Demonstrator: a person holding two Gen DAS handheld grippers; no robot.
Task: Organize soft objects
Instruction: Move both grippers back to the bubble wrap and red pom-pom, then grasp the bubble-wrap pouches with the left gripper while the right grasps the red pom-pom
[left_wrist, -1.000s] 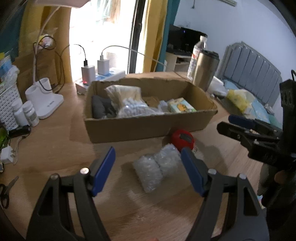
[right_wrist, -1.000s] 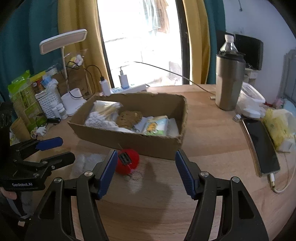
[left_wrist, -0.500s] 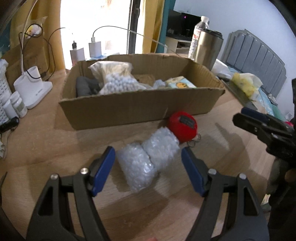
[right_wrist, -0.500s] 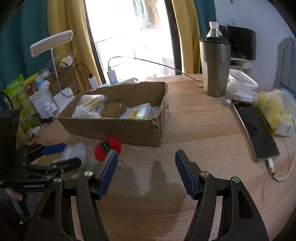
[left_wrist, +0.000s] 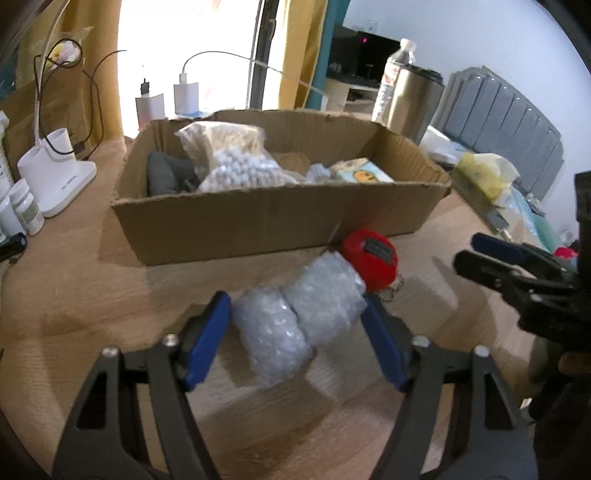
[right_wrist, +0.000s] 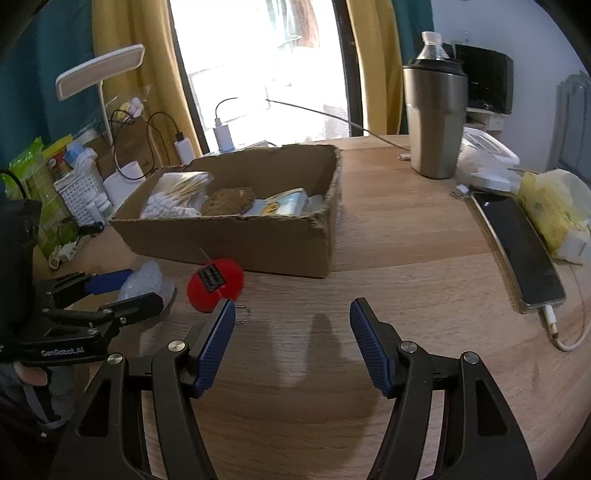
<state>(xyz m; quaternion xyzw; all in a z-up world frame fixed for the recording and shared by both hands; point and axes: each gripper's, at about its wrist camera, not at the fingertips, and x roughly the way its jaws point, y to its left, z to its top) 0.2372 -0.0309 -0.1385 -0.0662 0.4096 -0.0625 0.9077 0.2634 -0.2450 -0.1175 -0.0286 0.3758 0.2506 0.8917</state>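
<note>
A roll of clear bubble wrap (left_wrist: 273, 339) lies on the wooden table in front of a cardboard box (left_wrist: 273, 225). My left gripper (left_wrist: 293, 301) straddles it; its jaws are closing and its blue pads (left_wrist: 207, 339) sit just at the roll's two ends without squeezing it. A red round soft keychain (left_wrist: 373, 258) with a black label touches the roll's far end. In the right wrist view, my right gripper (right_wrist: 292, 306) hangs open over bare table, with the red keychain (right_wrist: 216, 284) just past its left finger. The left gripper (right_wrist: 122, 291) and the roll (right_wrist: 147, 277) show at the left there.
The box (right_wrist: 236, 240) holds several bagged and soft items. A steel tumbler (right_wrist: 434, 122), a phone on a cable (right_wrist: 517, 240) and a yellow tissue pack (right_wrist: 554, 210) lie to the right. A white lamp base (left_wrist: 59, 173) and pill bottles (left_wrist: 22, 210) stand to the left.
My left gripper has come down and forward over the bubble wrap, and its jaws have narrowed around it. My right gripper has sunk a little and swung right; its opening is unchanged.
</note>
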